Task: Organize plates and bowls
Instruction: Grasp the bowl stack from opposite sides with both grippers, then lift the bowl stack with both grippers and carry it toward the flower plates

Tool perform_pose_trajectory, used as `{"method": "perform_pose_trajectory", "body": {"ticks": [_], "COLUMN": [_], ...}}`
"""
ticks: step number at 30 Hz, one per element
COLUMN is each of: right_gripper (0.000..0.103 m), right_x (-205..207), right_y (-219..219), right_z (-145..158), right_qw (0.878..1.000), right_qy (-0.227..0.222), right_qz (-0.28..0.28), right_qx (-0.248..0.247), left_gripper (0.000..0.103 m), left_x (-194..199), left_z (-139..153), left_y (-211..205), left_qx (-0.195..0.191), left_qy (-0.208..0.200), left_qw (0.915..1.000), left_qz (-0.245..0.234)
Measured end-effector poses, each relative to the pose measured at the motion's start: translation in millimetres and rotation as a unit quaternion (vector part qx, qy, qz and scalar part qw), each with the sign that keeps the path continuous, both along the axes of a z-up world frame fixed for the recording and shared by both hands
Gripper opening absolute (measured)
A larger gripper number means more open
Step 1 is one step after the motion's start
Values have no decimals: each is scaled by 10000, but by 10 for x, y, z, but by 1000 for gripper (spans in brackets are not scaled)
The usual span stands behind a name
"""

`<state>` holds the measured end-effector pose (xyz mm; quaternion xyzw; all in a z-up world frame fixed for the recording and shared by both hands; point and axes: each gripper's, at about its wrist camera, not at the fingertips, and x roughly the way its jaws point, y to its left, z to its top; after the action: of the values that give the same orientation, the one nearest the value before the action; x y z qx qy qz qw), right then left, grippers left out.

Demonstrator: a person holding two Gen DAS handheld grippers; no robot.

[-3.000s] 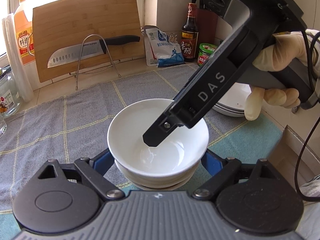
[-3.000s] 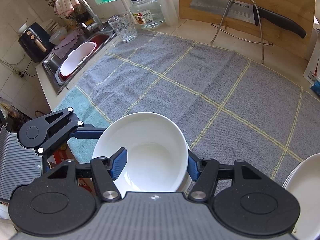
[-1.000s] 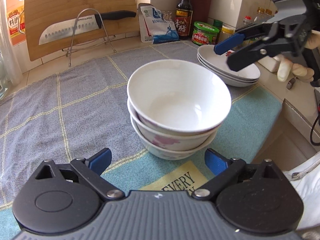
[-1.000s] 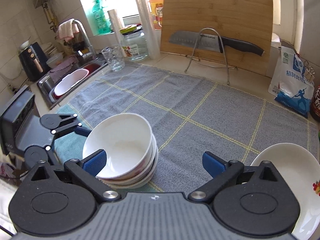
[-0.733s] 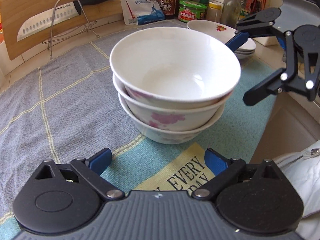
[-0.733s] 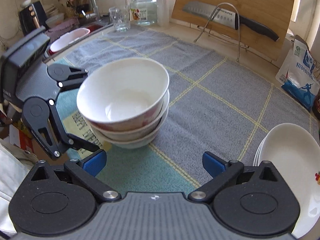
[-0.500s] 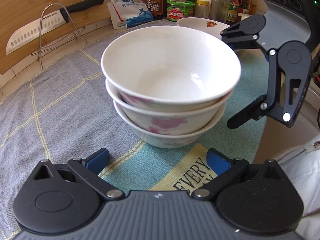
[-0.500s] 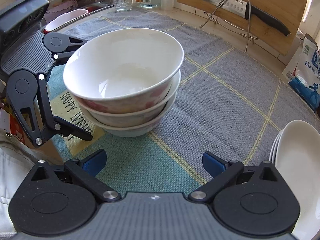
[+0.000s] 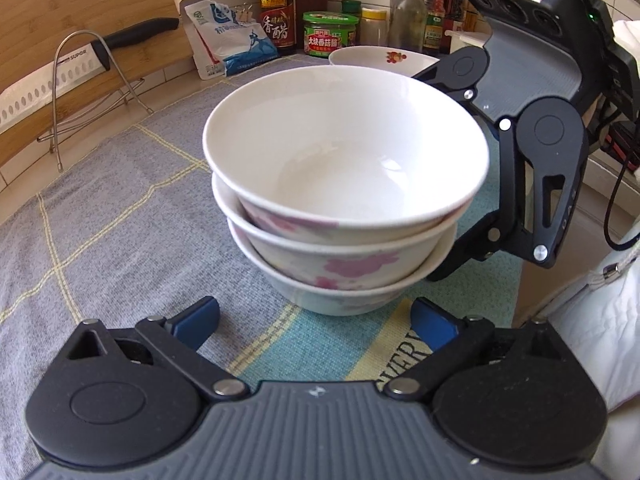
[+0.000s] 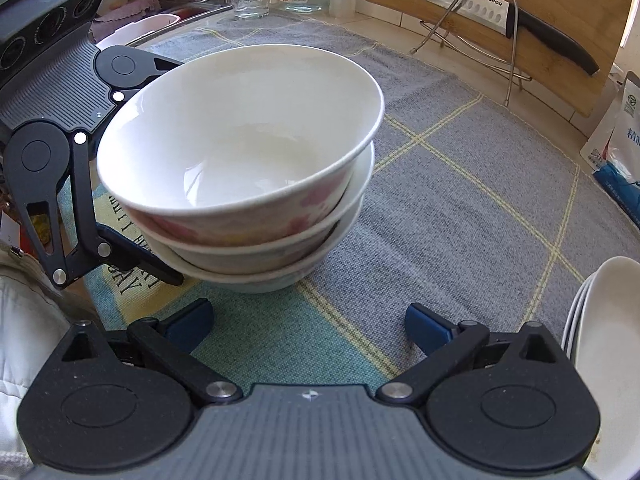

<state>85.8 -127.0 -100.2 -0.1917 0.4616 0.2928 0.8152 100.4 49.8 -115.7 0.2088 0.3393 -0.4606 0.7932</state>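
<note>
Three nested white bowls [image 9: 344, 184] with pink flower prints outside fill the frame's centre, standing on the grey checked towel [image 9: 120, 216]. The left gripper [image 9: 314, 320] and right gripper [image 10: 306, 322] both gape wide just before the stack, empty. White plates [image 10: 604, 360] sit lower right.

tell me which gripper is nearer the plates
Right. The right gripper sits just beside the plates; the left gripper faces them from across the bowls.
</note>
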Motion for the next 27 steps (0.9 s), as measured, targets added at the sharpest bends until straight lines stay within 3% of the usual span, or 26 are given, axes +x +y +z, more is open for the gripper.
{"method": "perform_pose_trajectory", "body": {"ticks": [7,13,27], "right_gripper": [102,94,89], "right_x": [-46,-50,32], "right_y": [147,217,211], "right_z": [158,270,254], "right_qw": [9966,9941,9945], "right_qy": [-323,-343,-109], "right_qz": [760,1025,1045], "right_qx": [26,-58,28], "left_gripper": [90,87,81], "left_x": [136,160,260], "left_z": [74,168,230], "left_y": [6,-14,-44], "left_qx": [59,15,36], "left_qy": [-58,-110,35], "left_qw": [9965,9887,9829], "left_qz": [-833,-1494,-1843]}}
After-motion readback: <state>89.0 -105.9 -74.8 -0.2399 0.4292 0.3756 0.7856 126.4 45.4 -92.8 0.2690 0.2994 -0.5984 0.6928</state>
